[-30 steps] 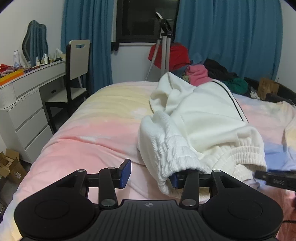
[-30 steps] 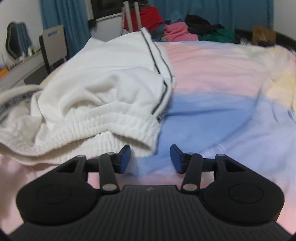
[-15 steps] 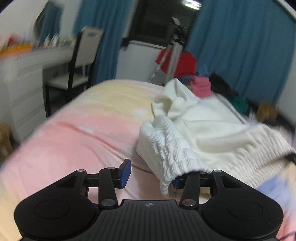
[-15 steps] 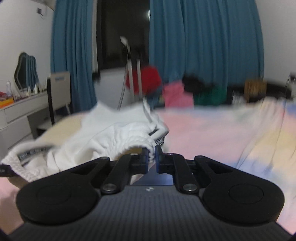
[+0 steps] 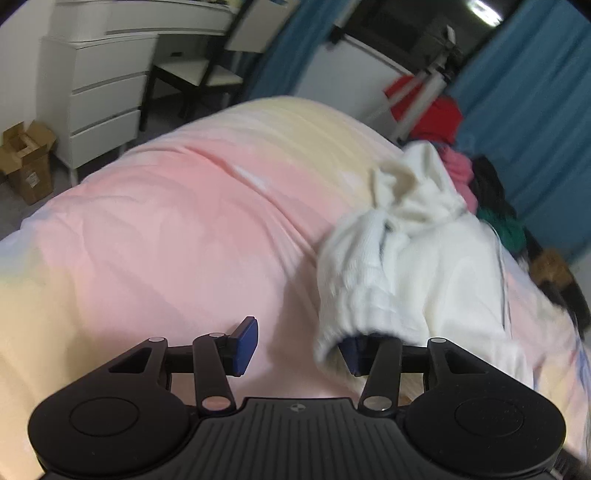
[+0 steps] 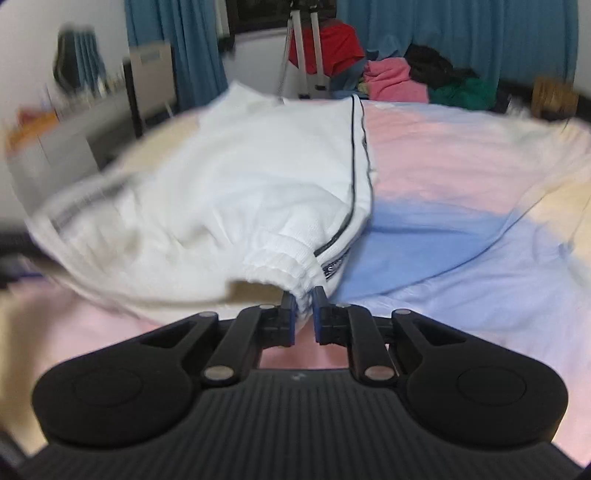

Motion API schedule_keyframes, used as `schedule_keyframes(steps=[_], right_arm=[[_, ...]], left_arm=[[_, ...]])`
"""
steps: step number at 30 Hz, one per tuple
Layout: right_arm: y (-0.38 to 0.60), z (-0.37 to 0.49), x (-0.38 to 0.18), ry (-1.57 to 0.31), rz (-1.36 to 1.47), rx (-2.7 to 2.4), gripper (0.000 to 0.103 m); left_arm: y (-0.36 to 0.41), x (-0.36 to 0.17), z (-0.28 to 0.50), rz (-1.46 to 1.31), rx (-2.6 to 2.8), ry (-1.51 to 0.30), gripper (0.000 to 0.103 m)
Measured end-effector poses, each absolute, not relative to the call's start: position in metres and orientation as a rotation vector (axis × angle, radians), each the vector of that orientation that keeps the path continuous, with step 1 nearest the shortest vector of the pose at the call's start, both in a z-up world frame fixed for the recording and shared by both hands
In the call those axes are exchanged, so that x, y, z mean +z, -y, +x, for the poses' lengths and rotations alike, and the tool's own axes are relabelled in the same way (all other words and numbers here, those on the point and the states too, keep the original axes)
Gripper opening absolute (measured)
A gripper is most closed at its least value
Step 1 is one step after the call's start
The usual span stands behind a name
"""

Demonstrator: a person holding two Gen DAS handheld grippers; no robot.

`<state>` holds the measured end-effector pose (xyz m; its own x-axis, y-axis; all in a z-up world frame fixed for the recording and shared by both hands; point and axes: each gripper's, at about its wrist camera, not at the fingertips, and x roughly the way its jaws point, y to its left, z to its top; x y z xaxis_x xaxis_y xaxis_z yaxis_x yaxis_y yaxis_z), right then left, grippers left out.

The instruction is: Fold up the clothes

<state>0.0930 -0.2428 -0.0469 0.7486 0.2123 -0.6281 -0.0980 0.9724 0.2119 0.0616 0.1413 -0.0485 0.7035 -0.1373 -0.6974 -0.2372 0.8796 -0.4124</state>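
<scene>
White trousers (image 5: 424,266) with a black side stripe lie bunched on the pastel bedcover (image 5: 184,221). My left gripper (image 5: 295,343) is open. A ribbed hem of the trousers hangs over its right finger (image 5: 380,354) and hides most of that pad, and nothing sits between the pads. In the right wrist view the trousers (image 6: 240,192) rise off the bedcover (image 6: 461,184) toward me. My right gripper (image 6: 304,317) pinches the gathered elastic waistband (image 6: 280,266) at its fingertips, and its jaws are opening slightly with the fabric still between them.
A white chest of drawers (image 5: 107,92), a chair (image 5: 207,70) and a cardboard box (image 5: 29,162) stand left of the bed. At the far end are a tripod (image 6: 303,44), a heap of coloured clothes (image 6: 388,77) and blue curtains (image 6: 424,26).
My right gripper closed from open onto the waistband and lifted it off the bed. The left gripper rolled and shifted, the ribbed hem still draped over its right finger.
</scene>
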Motion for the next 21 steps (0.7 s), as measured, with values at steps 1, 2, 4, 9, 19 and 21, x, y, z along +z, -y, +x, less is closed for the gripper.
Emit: schedule_keyframes(steps=[1, 2, 4, 9, 19, 21], right_arm=[[0.252, 0.091, -0.043, -0.699, 0.244, 0.203, 0.015], [0.262, 0.089, -0.038, -0.689, 0.316, 0.236, 0.015], [0.279, 0.084, -0.030, -0.657, 0.435, 0.286, 0.018], [0.294, 0.084, -0.035, -0.642, 0.570, 0.247, 0.061], [0.302, 0.127, -0.105, -0.790, 0.778, 0.077, 0.062], [0.307, 0.131, -0.114, -0.792, 0.869, 0.076, 0.061]], left_arm=[[-0.141, -0.047, 0.056, -0.508, 0.029, -0.801, 0.052], [-0.140, -0.045, 0.051, -0.510, 0.001, -0.805, 0.054], [-0.139, -0.040, 0.041, -0.513, -0.038, -0.803, 0.060], [-0.133, -0.031, 0.037, -0.487, -0.052, -0.756, 0.068], [-0.125, -0.018, 0.036, -0.522, -0.086, -0.634, 0.076], [-0.125, -0.009, 0.027, -0.510, -0.094, -0.593, 0.077]])
